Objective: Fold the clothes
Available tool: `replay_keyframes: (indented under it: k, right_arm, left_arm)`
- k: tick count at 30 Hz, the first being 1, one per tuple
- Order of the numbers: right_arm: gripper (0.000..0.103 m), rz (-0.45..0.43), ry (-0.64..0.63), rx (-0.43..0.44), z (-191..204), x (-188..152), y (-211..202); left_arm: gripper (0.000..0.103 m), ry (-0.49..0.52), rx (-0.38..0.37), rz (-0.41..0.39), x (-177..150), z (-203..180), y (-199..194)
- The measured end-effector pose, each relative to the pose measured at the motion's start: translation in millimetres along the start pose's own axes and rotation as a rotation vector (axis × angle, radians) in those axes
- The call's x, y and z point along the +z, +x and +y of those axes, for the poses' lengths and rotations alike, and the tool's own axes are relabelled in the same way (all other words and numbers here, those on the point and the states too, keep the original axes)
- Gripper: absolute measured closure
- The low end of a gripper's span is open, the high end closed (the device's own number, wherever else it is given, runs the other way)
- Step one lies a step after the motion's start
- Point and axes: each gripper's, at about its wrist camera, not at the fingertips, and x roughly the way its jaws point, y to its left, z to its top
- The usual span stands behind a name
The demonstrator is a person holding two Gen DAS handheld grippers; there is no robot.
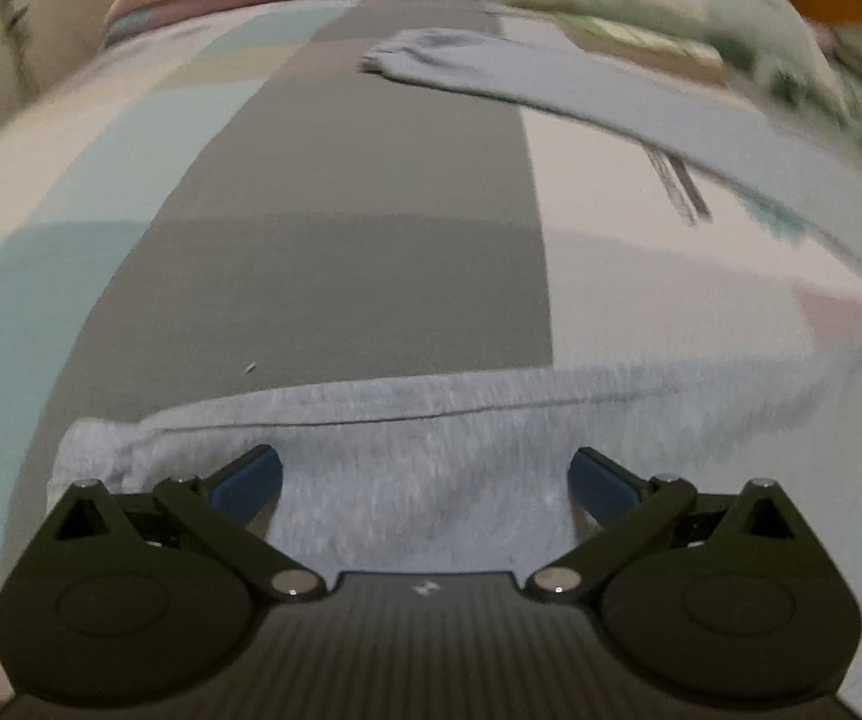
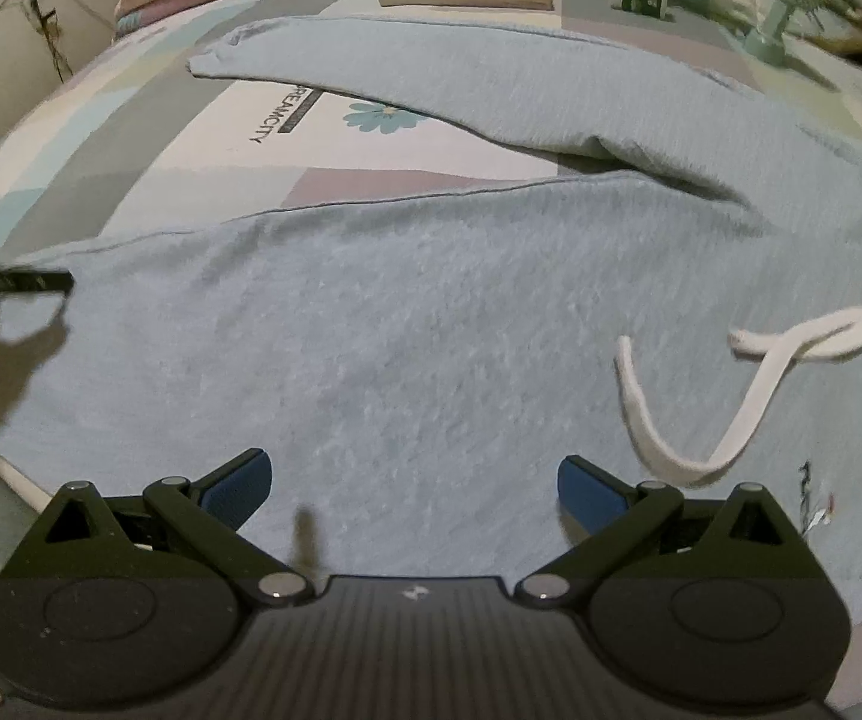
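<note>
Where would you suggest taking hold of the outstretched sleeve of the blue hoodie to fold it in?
Probably at the cuff, the sleeve's free far end, which lies flat on the bedspread. Come from beyond its tip, one finger of the hand-held gripper sliding under the edge. The cuff's thicker band should pinch securely.

Dim indoor light; strong fisheye bending at edges; left view motion-blurred.

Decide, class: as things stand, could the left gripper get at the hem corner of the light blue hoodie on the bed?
Probably yes. The left gripper is open, right over the hoodie near its hem corner. Nothing lies between them; only the patchwork bedsheet is beyond.
</note>
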Motion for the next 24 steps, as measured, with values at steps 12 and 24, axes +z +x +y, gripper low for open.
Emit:
replay_keyframes:
  k: [12,24]
  right_arm:
    - [0.0,-0.044,-0.13,-0.063,7.0,-25.9,18.4]
    - [0.0,-0.176,-0.171,-0.032,0.7,-46.8,14.7]
  left_arm:
    - [0.001,0.226,-0.243,-0.067,9.9,-102.7,-45.6]
    - [0.001,0.265,-0.341,0.032,5.1,-184.6,19.4]
